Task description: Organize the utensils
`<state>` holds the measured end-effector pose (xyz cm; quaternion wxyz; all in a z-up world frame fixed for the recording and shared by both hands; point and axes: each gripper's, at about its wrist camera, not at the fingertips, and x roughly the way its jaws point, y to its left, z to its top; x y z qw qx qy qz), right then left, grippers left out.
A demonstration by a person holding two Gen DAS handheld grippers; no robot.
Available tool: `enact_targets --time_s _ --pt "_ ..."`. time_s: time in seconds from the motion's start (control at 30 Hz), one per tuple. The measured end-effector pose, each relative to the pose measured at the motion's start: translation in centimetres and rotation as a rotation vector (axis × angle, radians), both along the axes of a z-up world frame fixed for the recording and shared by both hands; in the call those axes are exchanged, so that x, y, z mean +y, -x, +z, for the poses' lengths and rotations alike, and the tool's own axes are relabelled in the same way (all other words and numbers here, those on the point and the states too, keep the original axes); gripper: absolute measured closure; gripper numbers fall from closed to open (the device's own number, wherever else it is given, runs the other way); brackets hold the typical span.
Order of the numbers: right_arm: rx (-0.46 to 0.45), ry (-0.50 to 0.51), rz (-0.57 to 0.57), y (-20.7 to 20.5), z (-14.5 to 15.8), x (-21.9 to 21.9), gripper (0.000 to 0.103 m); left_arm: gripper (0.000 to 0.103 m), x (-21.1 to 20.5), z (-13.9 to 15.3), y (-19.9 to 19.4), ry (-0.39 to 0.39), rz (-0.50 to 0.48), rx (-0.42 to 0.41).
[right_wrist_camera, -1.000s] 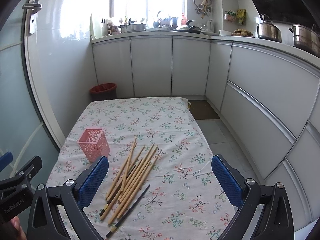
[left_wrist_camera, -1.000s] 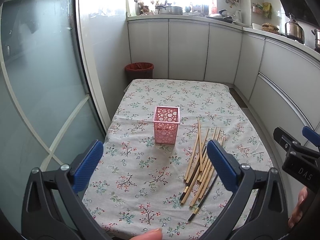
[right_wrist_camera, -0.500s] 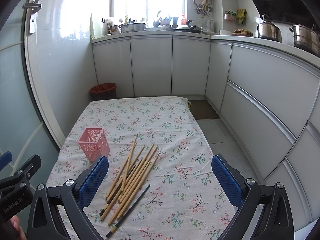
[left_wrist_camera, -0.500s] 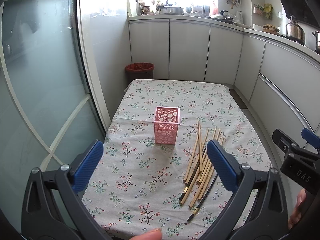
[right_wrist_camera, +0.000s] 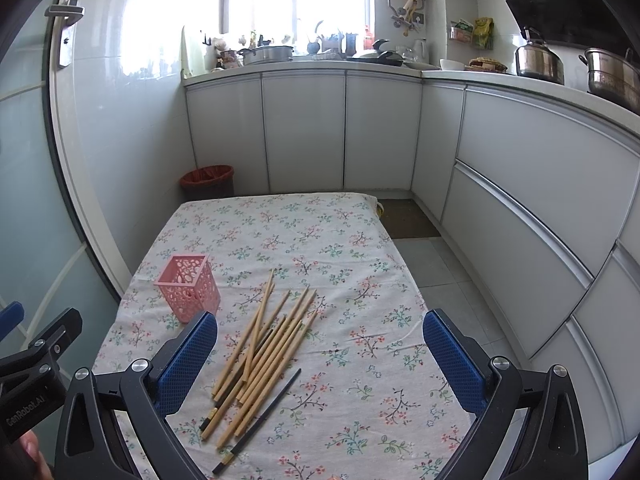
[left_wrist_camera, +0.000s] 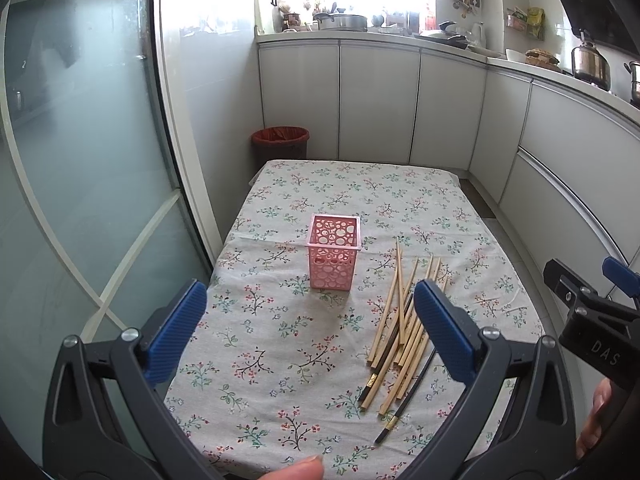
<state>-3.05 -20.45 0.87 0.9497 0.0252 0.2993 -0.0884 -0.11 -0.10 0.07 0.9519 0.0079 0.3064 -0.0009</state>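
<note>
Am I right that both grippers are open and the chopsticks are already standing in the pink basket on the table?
Not quite. The chopsticks are not in the pink basket; they lie in a loose pile on the table beside it, and the right wrist view shows the basket empty. The rest holds: the left gripper and right gripper are both open.

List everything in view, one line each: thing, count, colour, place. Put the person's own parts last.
holder: one, pink, perforated, upright on the tablecloth, left of the chopsticks.
chopsticks: a loose pile, mostly tan, at least two dark, flat on the tablecloth.
tablecloth: one, floral, covering the table.
bin: one, red-lined, on the floor beyond the table.
pots: two, steel, on the right counter.
left gripper: blue fingers open, holding nothing.
right gripper: blue fingers open, holding nothing.
</note>
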Motion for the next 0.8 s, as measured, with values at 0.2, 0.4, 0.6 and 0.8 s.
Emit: enact_targets --time_s 0.2,0.4,0.6,0.8 --pt "0.001 0.0 0.0 0.0 -0.01 -0.01 0.0 0.0 0.02 0.03 0.07 -0.003 -0.001 -0.003" --pt "0.001 -0.001 -0.001 -0.02 0.0 -0.01 0.0 0.0 0.06 0.0 0.08 -0.002 -0.001 -0.003" --pt "0.001 0.0 -0.001 0.0 -0.02 0.0 0.0 0.0 -0.04 -0.02 0.08 -0.004 -0.002 -0.002" --pt "0.001 0.002 -0.003 -0.05 -0.04 -0.05 0.0 0.0 -0.1 -0.06 0.04 -0.007 -0.002 0.001"
